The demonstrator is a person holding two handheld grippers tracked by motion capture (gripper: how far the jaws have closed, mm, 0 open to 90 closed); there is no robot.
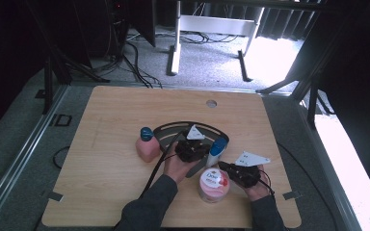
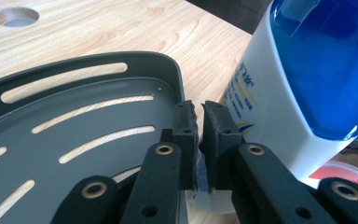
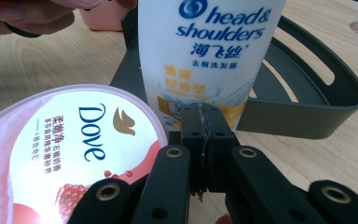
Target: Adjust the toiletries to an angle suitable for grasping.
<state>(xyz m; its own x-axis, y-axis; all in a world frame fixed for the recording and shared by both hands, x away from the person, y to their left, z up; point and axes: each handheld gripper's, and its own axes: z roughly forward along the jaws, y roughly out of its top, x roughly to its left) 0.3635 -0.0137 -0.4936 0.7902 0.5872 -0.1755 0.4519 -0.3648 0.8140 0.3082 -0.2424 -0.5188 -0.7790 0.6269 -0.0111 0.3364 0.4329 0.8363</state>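
Fingers of both grippers closed, empty, beside shampoo bottle (image 3: 212,56) and slotted tray (image 2: 74,116).

Your left claw (image 2: 199,122) has its two black jaws nearly together, a thin gap between the pads and nothing gripped there. They sit over the corner of the dark grey slotted tray (image 2: 88,84), whose raised rim curves just ahead of your jaw tips. Just to the right stands the white bottle (image 2: 279,116), its translucent blue cap (image 2: 326,60) filling the upper corner. The wooden surface (image 2: 121,28) shows a round hole (image 2: 17,16) far left. Low right, a pink-white rim, possibly a jar (image 2: 349,175), peeks in.
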